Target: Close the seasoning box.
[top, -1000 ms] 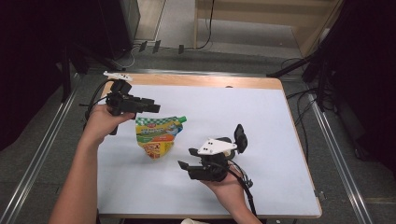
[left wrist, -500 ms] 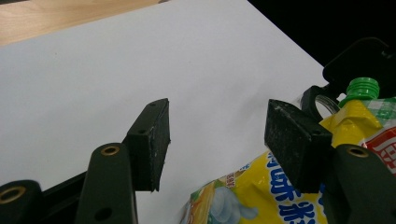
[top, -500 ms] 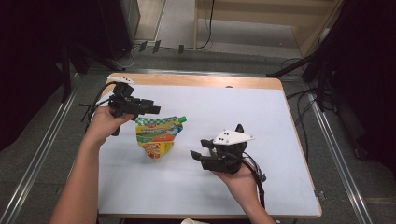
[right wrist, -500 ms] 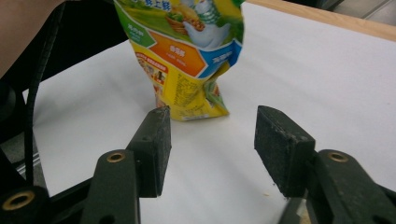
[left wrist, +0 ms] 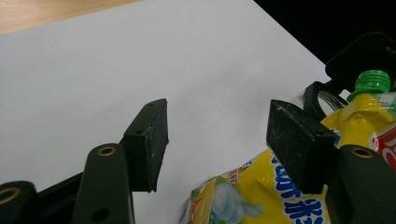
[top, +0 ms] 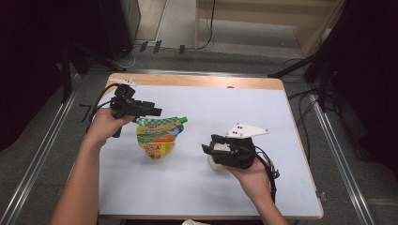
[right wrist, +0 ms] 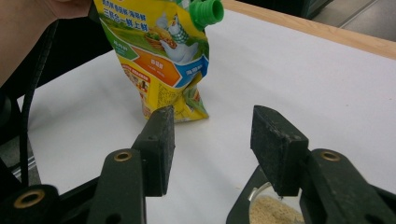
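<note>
Moving right and turning, the right gripper (top: 208, 144) is now hovering with jaws apart over a small cup of crumbs (right wrist: 270, 209). Farther off, the yellow spout pouch (top: 159, 135) is lying beside the released left gripper (top: 157, 112).

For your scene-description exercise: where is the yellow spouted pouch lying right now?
In the high view the yellow pouch lies left of centre on the white table, just beside the left gripper, green cap toward the right gripper.
</note>
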### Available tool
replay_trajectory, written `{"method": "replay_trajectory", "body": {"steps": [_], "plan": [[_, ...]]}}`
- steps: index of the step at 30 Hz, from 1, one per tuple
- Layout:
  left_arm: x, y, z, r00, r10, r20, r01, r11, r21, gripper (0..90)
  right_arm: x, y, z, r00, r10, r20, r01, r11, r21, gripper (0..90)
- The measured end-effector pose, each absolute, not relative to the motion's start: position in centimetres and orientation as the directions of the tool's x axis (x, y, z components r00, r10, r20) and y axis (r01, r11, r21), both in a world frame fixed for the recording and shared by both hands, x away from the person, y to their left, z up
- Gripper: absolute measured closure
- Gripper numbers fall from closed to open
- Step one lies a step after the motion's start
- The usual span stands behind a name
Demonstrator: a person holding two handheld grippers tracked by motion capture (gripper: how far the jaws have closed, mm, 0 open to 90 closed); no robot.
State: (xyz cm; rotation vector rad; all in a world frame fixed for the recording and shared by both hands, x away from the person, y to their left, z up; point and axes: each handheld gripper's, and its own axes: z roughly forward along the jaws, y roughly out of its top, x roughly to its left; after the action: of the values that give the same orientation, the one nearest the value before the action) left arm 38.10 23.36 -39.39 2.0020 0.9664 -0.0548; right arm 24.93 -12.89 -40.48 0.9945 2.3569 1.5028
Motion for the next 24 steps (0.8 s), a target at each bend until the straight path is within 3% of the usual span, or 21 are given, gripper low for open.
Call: {"method": "replay_trajectory", "body": {"steps": [8, 24], "plan": [[38.0, 23.3, -39.4, 0.709, 0.606, -0.361, 0.632, -0.317, 0.707, 40.4, 25.3, -14.2, -39.6, -0.757, 0.620, 0.207, 0.448, 0.260, 0.856, 56.9], [37.9, 23.3, -39.5, 0.722, 0.602, -0.342, 0.618, -0.338, 0.710, 40.7, 25.8, -17.6, -37.8, -0.727, 0.647, 0.230, 0.468, 0.222, 0.855, 87.8]]}}
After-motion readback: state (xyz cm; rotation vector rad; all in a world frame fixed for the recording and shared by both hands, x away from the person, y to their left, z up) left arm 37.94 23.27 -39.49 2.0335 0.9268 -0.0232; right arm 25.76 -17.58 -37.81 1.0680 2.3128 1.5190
